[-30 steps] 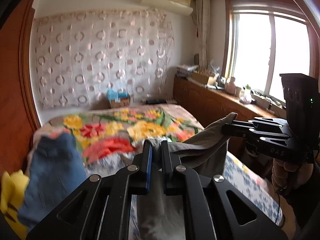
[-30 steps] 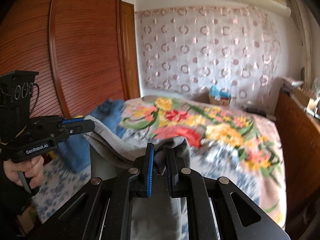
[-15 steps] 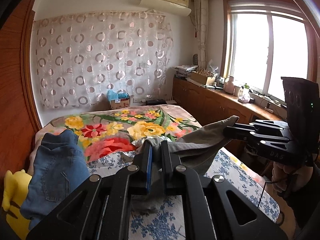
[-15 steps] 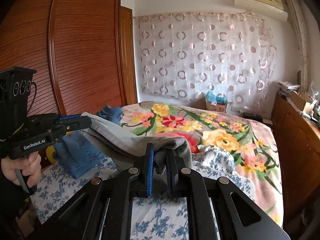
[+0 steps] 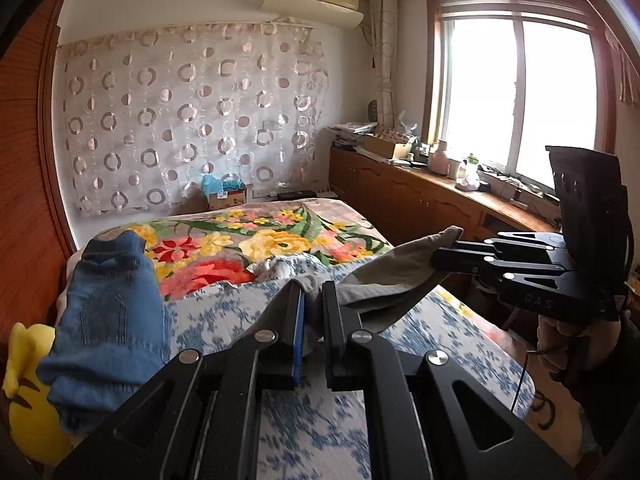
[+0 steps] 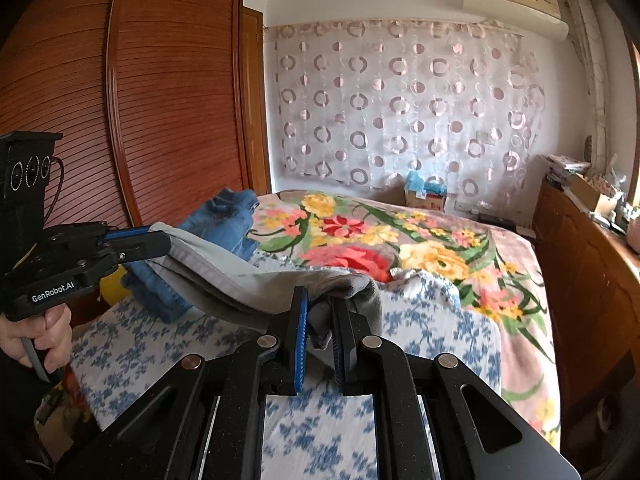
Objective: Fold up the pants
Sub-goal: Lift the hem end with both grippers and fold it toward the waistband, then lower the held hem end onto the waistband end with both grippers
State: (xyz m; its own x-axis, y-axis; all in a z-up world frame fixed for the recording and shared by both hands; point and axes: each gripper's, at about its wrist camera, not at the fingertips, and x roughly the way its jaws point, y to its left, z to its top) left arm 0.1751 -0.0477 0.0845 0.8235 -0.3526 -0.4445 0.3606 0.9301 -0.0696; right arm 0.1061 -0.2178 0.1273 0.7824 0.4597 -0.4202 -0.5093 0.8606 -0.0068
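Pants (image 5: 384, 284), grey, hang stretched in the air between the two grippers, above the near end of the bed. Nearest in the left wrist view, the left gripper (image 5: 312, 300) has its jaws almost closed, pinching a bunched edge of the cloth at 6 o'clock. The right gripper (image 5: 440, 258), at 3 o'clock in that view, has its jaws clamped on the other end. Seen from the right wrist, the right gripper's blue pads (image 6: 302, 320) squeeze a fold of the pants. Below lies a blue-flowered sheet (image 5: 420, 344). Folded jeans (image 5: 108, 320) rest at 9 o'clock beside a yellow plush toy (image 5: 28, 400). Beyond, a floral blanket (image 5: 224, 248) covers the bed's far half. A circle-patterned curtain (image 5: 192, 120) hangs at 12 o'clock.
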